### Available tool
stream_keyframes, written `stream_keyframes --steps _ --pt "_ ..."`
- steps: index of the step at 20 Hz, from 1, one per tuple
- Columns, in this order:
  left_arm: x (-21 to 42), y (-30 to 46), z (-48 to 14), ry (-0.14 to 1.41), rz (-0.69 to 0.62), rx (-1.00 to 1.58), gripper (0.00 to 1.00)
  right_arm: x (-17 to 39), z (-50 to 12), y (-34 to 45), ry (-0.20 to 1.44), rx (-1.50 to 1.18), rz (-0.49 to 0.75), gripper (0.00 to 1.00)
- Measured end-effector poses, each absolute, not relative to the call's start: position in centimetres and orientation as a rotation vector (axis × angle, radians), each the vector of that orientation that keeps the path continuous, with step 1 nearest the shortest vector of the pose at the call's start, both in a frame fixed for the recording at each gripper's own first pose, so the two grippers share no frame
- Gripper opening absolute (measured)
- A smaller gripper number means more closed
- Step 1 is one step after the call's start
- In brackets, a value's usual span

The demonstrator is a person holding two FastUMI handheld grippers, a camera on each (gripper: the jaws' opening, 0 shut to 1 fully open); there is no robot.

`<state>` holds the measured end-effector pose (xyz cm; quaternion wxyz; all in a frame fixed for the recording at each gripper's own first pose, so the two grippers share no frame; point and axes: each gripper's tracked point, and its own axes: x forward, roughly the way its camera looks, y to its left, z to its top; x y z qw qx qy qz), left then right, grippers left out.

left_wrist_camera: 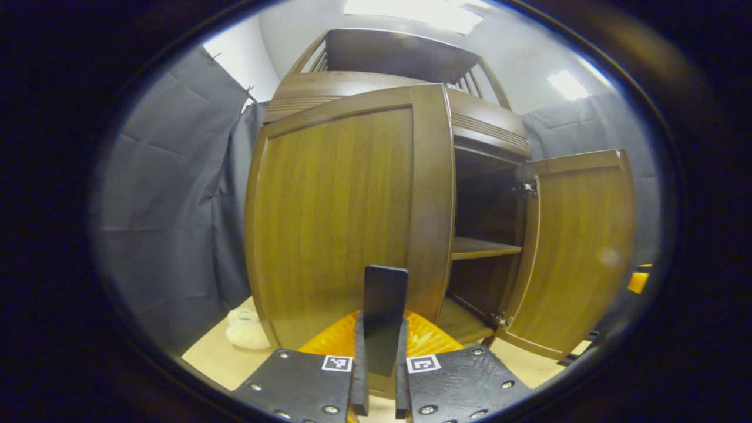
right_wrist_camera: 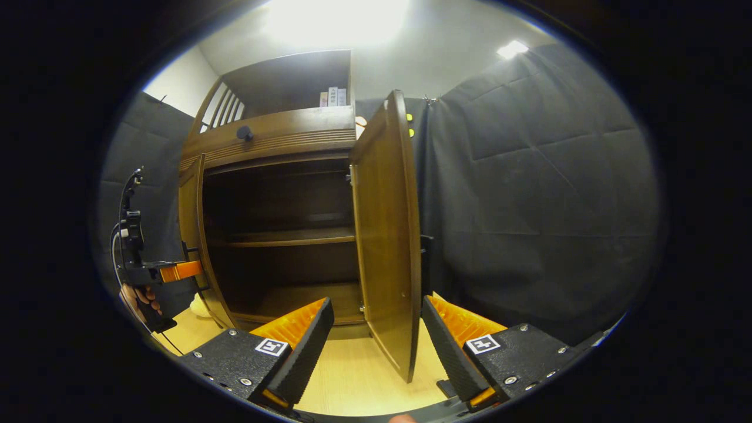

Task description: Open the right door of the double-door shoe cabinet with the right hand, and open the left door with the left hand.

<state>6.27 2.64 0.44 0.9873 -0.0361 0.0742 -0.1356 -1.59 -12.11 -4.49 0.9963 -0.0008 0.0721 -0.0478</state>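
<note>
In the left gripper view, the left door [left_wrist_camera: 335,217] is seen near and ahead, with its free edge held between the closed fingers of the left gripper [left_wrist_camera: 380,376]. To its right the cabinet interior is exposed, with a shelf [left_wrist_camera: 484,248] inside, and farther right the right door [left_wrist_camera: 578,252] is swung outward. In the right gripper view, the right door [right_wrist_camera: 388,235] is placed edge-on between the spread fingers of the right gripper [right_wrist_camera: 376,346], untouched, with the shoe cabinet [right_wrist_camera: 276,235] behind and left of it. The left gripper [right_wrist_camera: 150,270] is found at far left, beside the left door [right_wrist_camera: 191,235]
</note>
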Motion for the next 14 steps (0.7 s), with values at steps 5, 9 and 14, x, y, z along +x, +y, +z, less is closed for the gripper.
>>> stream_keyframes --steps 5,9,14 --pt "6.2 3.0 0.6 0.144 -0.255 -0.082 0.22 -1.4 -4.8 -9.3 0.153 -0.005 -0.044 0.94" --pt "6.0 3.2 0.4 0.146 -0.228 -0.089 0.22 -1.3 -5.3 -7.2 0.159 -0.016 -0.005 0.94" --pt "6.6 3.8 0.5 0.148 -0.174 -0.102 0.22 -0.9 -5.2 -4.5 0.148 0.004 0.046 0.94"
